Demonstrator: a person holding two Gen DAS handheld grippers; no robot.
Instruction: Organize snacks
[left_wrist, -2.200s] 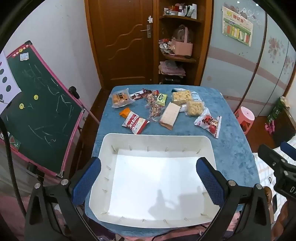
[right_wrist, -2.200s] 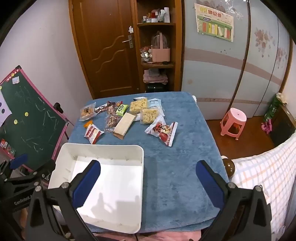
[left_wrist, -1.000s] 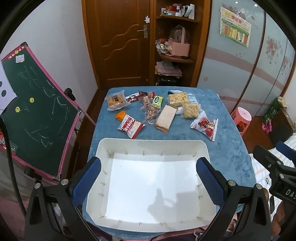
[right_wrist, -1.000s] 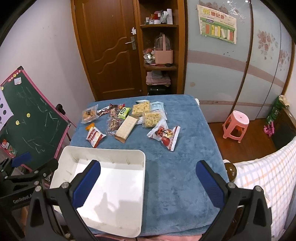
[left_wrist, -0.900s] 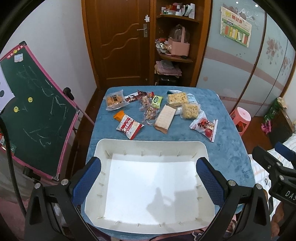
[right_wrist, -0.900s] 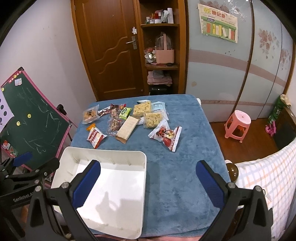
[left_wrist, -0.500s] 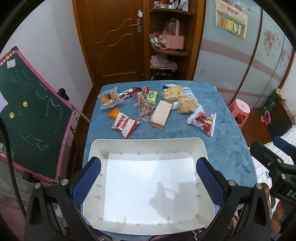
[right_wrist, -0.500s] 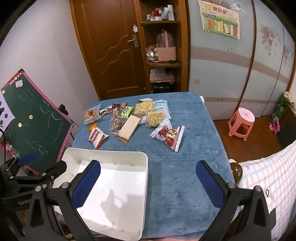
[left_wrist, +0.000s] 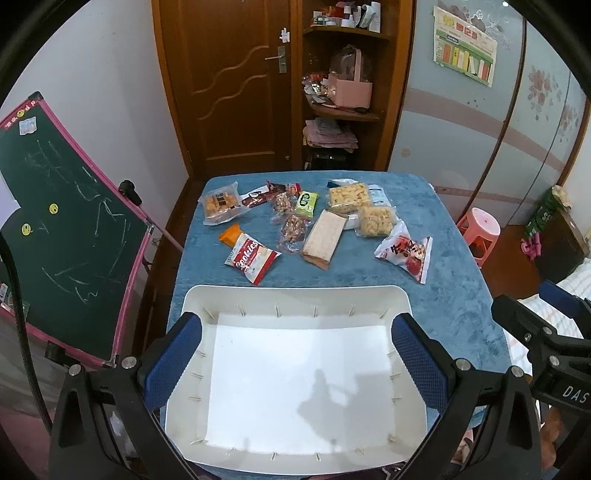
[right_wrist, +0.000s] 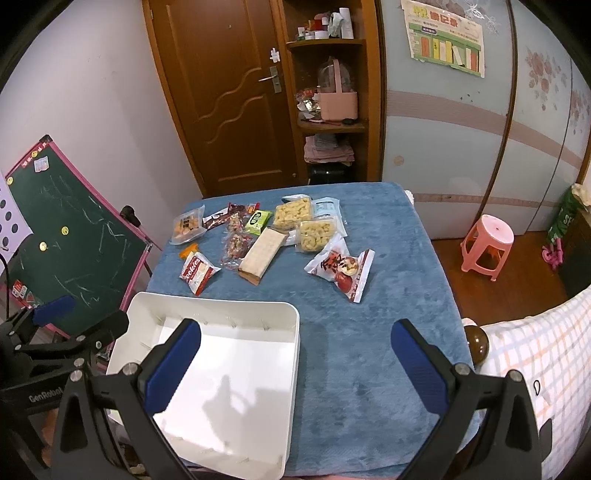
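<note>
An empty white tray (left_wrist: 295, 293) sits at the near edge of a blue-covered table (left_wrist: 454, 295). Several snack packs lie beyond it: a red-white cookies pack (left_wrist: 252, 258), a tan cracker bar (left_wrist: 322, 239), a red-white pack (left_wrist: 405, 252), two yellow puff packs (left_wrist: 376, 220), a green pack (left_wrist: 307, 203). My left gripper (left_wrist: 295, 358) is open and empty above the tray. My right gripper (right_wrist: 295, 358) is open and empty over the tray's right rim (right_wrist: 295, 332); the cookies pack (right_wrist: 197, 272) and red-white pack (right_wrist: 341, 272) lie far ahead.
A green chalkboard (left_wrist: 62, 236) leans left of the table. A wooden door (left_wrist: 229, 85) and shelf (left_wrist: 343, 81) stand behind. A pink stool (right_wrist: 487, 245) is on the floor at right. A checked cloth (right_wrist: 535, 350) lies near right.
Both grippers have risen and drawn back slightly, so the table and tray sit lower and smaller in view. Nothing on the table has moved. Both grippers stay open.
</note>
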